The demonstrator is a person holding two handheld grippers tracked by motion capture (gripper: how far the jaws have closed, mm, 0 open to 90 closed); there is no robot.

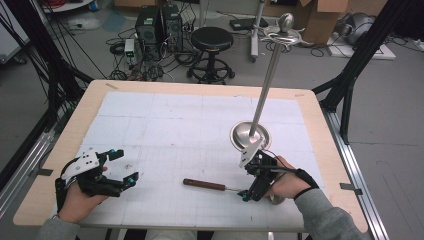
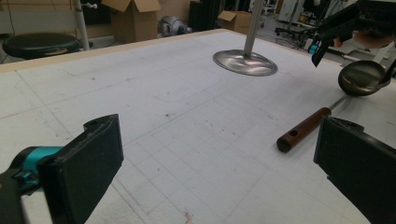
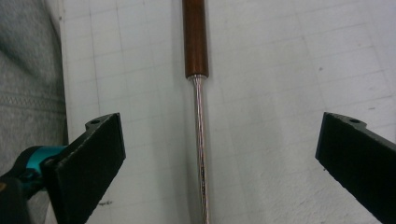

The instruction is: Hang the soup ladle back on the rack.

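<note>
On the near right of the table, the right gripper hangs over a ladle lying flat, jaws spread wide with the thin metal shaft centred between them and the pads touching nothing. The wooden handle points left; the bowl sits by the right hand. The left gripper, also gaping and empty, rests near left. A clean pick-up likely means closing squarely across the shaft, close to the handle, to prevent tipping. Count: one ladle, one tall stand, two grippers.
</note>
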